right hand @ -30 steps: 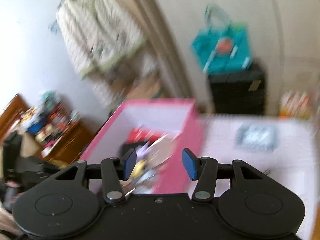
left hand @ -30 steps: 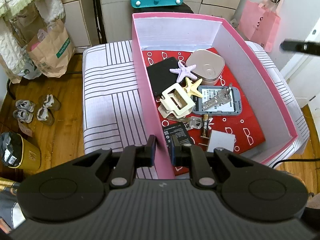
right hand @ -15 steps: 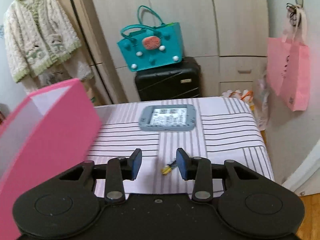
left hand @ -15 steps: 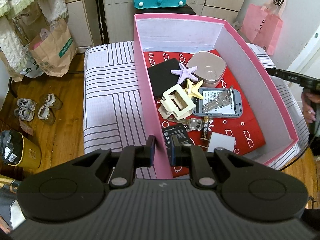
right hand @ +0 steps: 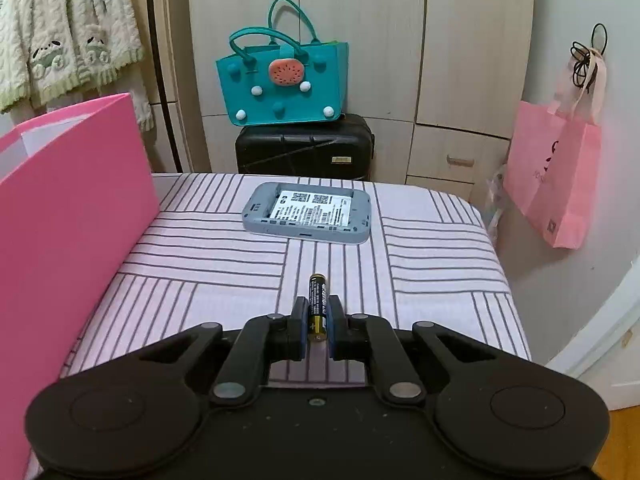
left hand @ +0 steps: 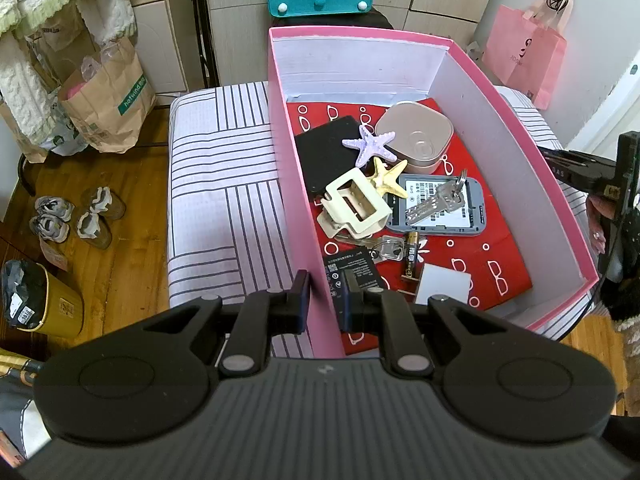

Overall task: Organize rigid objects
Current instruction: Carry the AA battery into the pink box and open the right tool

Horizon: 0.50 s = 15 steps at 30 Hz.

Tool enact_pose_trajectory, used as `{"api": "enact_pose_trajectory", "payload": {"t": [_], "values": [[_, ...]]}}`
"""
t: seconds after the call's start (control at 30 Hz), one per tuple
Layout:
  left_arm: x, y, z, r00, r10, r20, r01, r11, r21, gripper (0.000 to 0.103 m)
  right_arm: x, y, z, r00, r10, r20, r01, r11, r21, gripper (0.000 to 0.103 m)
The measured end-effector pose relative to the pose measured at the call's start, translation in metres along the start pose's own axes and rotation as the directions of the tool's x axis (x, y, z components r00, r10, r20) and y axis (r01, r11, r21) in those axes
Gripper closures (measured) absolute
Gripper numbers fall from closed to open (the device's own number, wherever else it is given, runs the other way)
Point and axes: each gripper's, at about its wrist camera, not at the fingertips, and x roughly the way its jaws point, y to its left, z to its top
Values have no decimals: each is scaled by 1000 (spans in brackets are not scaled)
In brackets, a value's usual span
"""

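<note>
My left gripper (left hand: 323, 300) is shut on the near left wall of the pink box (left hand: 296, 184). Inside the box lie a purple starfish (left hand: 370, 145), a yellow starfish (left hand: 386, 176), a cream clip (left hand: 354, 208), keys (left hand: 434, 204) on a grey device (left hand: 460, 220), a beige case (left hand: 416, 140) and a battery (left hand: 412, 256). In the right wrist view, my right gripper (right hand: 317, 320) sits low over the striped cushion (right hand: 420, 264). Its jaws are closing, with their pads against the sides of a black and blue battery (right hand: 318, 292). A second grey device (right hand: 308, 212) lies farther back on the cushion.
The pink box's outer wall (right hand: 72, 208) rises just left of the right gripper. A teal bag (right hand: 284, 76) on a black suitcase (right hand: 304, 148) stands behind the cushion, and a pink paper bag (right hand: 560, 184) hangs at the right. Shoes (left hand: 72, 216) and a yellow bin (left hand: 36, 300) sit on the floor.
The right gripper swung away from the box, dropped to the striped cushion and closed its jaws around the battery. The left gripper kept its hold on the box wall.
</note>
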Motion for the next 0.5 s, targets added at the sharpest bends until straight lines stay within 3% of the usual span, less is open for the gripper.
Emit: {"api": "enact_pose_trajectory", "payload": {"t": [0.2,0.33,0.5], "values": [[1,0,-1,1000,-6,4,6,1000,-15,89,-40,17,11,986,143,88,-146,989,30,92],[0,1,0,1000,-6,5,6,1000,-15,89,-76,38,22,946,292,142,-293,956,-13,92],[0,3,-1,1000,-12,2,12,1000,-17,89,-104,67,37,869,484,108,-481,875,-50,92]]}}
